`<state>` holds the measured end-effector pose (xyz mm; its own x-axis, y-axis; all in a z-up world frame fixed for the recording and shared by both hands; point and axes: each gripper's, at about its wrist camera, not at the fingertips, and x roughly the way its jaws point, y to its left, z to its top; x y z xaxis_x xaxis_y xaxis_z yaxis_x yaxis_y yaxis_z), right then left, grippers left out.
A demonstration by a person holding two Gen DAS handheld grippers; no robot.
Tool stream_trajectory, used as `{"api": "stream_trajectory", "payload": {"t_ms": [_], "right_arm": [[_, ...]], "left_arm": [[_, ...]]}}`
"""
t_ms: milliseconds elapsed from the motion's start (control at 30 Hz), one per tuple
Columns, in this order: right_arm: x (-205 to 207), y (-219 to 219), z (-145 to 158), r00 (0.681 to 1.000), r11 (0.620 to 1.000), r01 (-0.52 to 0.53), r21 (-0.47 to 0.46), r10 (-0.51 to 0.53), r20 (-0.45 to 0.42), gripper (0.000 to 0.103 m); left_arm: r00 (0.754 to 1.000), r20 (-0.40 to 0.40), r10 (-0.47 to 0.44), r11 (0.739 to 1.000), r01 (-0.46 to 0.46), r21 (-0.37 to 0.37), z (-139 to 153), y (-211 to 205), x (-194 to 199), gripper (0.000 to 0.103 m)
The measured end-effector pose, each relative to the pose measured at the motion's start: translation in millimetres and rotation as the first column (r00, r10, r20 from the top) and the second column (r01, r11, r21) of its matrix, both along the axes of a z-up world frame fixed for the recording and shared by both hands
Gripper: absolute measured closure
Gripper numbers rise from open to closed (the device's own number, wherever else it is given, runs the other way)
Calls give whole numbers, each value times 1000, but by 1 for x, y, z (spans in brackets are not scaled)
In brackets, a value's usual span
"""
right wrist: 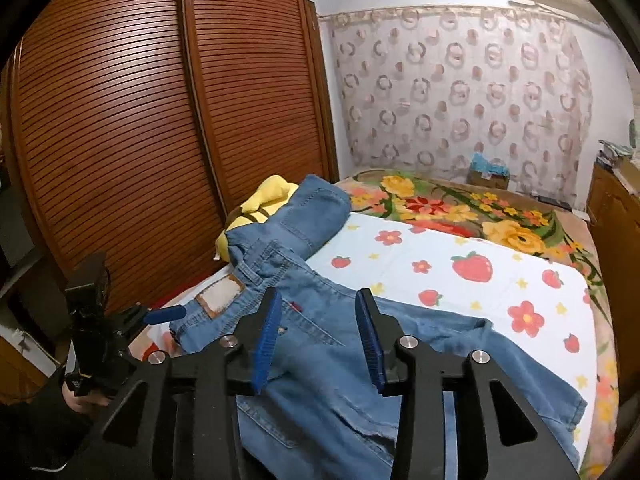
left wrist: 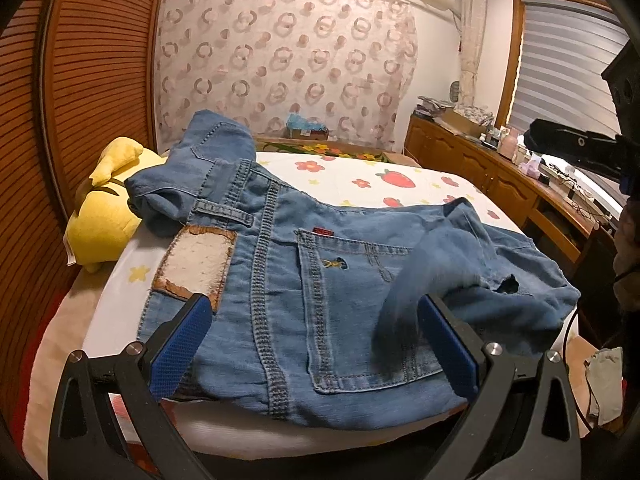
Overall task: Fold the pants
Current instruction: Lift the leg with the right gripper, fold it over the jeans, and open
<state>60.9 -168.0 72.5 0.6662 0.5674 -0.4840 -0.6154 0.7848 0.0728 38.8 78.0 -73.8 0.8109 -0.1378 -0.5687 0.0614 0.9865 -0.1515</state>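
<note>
A bedroom: a bed (left wrist: pixel 360 184) under a white sheet printed with strawberries and flowers, slatted wooden wardrobe doors (left wrist: pixel 92 80) at one side, a circle-patterned curtain (left wrist: pixel 280 60) behind.

Left wrist view: the jeans (left wrist: pixel 320 300) lie across the near end of the bed, back side up. A worn leather waistband patch (left wrist: pixel 196 264) shows no readable writing; a small red tab (left wrist: pixel 323 231) sits at the top of the back pocket (left wrist: pixel 352 320), its lettering too small to read, and a small yellow stitched motif is on the pocket. A blurred fold of denim hangs just inside the right-hand pad. The left claw (left wrist: pixel 316 344) stands wide over the pocket, pads off the cloth. A yellow plush (left wrist: pixel 104 216) lies beside the waistband. The right claw (left wrist: pixel 572 144) shows at the far right edge, its jaws unreadable here.

Right wrist view: the right claw (right wrist: pixel 320 344) is partly open above the jeans (right wrist: pixel 340 380), nothing gripped. A floral blanket (right wrist: pixel 460 208) covers the far end of the bed. The left claw (right wrist: pixel 164 314) sits low at the left.
</note>
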Motion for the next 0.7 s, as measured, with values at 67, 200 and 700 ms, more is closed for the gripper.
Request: {"api": "stream_trajectory", "payload": {"t_ms": [67,200,700], "right_arm": [[-2,-1,-3,1000,1000,17,-15,-17,2,62],[-13,-7,-19,999,998,51,-42,-51,-7,62],[-1,-12,-48,981,981,151,-121,-164,-108,62]], "left_arm": [[1000,-3,-7,1000,7,3,-1,-3,1,0],[1000,-15,-19,1000,19,5,-4,-8,3,0],[995,-29,-96,995,96,10,-8,-28,6,2]]}}
